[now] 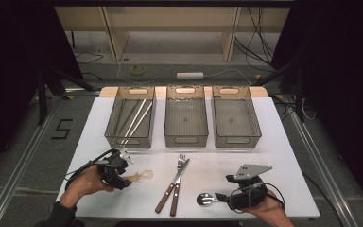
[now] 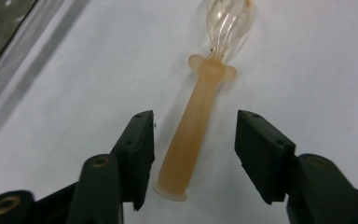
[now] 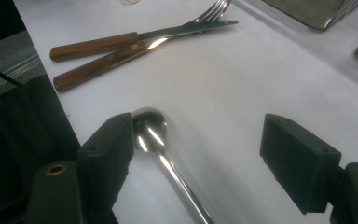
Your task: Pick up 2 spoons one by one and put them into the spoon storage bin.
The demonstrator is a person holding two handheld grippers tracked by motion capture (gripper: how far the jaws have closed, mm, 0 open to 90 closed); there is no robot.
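At the lower left of the high view, the left tongs (image 2: 195,154) are held released around the amber handle of a small whisk (image 2: 196,126), untouched by the pads. At the lower right, the right tongs (image 3: 198,154) are spread wide over a steel spoon (image 3: 156,140) on the white counter (image 1: 283,142).

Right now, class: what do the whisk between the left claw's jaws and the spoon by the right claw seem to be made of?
Whisk: likely silicone or soft plastic; matt, translucent amber handle, clear loops. Spoon: likely polished steel; bright mirror glints on its bowl.
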